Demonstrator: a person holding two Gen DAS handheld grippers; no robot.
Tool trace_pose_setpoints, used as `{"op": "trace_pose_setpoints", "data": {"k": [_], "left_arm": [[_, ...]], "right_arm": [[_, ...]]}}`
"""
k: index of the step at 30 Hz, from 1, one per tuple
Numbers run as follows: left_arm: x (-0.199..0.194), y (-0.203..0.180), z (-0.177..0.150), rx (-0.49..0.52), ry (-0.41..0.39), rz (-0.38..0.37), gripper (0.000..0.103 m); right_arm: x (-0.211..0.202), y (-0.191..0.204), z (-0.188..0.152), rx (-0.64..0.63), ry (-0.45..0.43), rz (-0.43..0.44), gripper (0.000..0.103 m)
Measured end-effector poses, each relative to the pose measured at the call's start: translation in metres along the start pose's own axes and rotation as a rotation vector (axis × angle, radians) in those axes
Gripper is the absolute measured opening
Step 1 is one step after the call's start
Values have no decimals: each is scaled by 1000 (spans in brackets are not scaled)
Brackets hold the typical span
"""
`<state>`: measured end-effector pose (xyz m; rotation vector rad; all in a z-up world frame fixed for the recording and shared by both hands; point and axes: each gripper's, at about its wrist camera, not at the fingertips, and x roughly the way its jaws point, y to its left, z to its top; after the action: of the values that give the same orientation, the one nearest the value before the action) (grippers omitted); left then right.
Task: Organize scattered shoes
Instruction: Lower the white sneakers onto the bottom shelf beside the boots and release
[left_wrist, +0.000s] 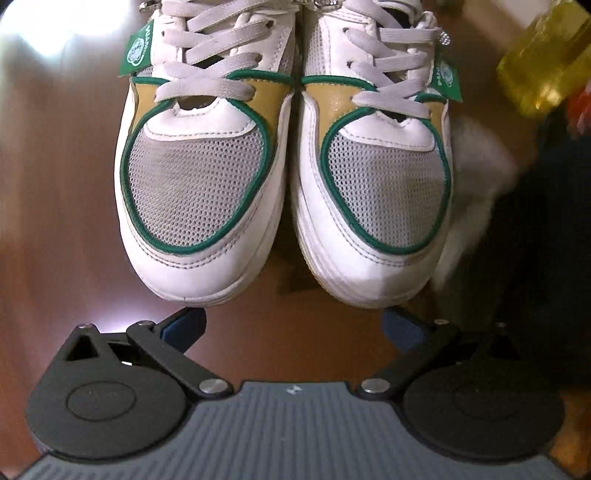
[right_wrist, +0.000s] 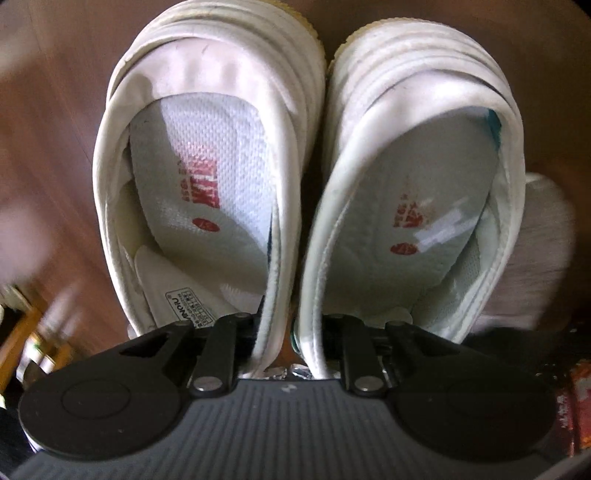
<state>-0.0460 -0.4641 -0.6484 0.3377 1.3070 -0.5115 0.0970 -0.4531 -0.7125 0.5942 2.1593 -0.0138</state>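
Note:
Two white sneakers with grey mesh toes, green piping and tan panels stand side by side, toes toward the left wrist camera: one at left (left_wrist: 199, 192), one at right (left_wrist: 376, 199). My left gripper (left_wrist: 291, 325) is open and empty just in front of the toes, its blue-padded fingertips (left_wrist: 184, 325) spread wide. In the right wrist view I look into both shoe openings from the heel end, the left shoe (right_wrist: 199, 192) and the right shoe (right_wrist: 417, 206). My right gripper (right_wrist: 288, 332) is shut on the two adjoining inner collars, pinching the pair together.
The shoes are above a brown wooden floor (left_wrist: 55, 221). A yellow translucent bottle (left_wrist: 546, 62) is at the upper right, with a white cloth (left_wrist: 476, 177) and a dark area beside the right shoe. Blurred clutter (right_wrist: 33, 339) lies at the lower left of the right wrist view.

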Motion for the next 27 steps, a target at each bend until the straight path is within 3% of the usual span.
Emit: {"op": "trace_pose_setpoints", "data": {"k": [1, 3, 7, 10, 12, 16, 21, 27], "left_arm": [[-2, -3, 15, 16, -19, -5, 102], [-2, -14, 68, 72, -87, -17, 102], [15, -24, 142, 134, -160, -36, 102], [46, -35, 207, 178, -197, -58, 102], [57, -37, 228, 191, -202, -64, 102], [83, -33, 256, 211, -193, -71, 102], [97, -28, 278, 173, -160, -122, 102], [98, -28, 273, 139, -142, -137, 102]], "right_arm": [[-35, -14, 5, 16, -45, 12, 15], [-68, -30, 13, 32, -92, 22, 15], [-150, -70, 45, 76, -231, 33, 15], [-180, -89, 67, 101, -295, 33, 15], [-197, -106, 88, 132, -346, 32, 15], [-210, -128, 116, 173, -425, 47, 15], [-209, -127, 131, 163, -483, -19, 15], [-201, -122, 138, 148, -504, -63, 21]]}}
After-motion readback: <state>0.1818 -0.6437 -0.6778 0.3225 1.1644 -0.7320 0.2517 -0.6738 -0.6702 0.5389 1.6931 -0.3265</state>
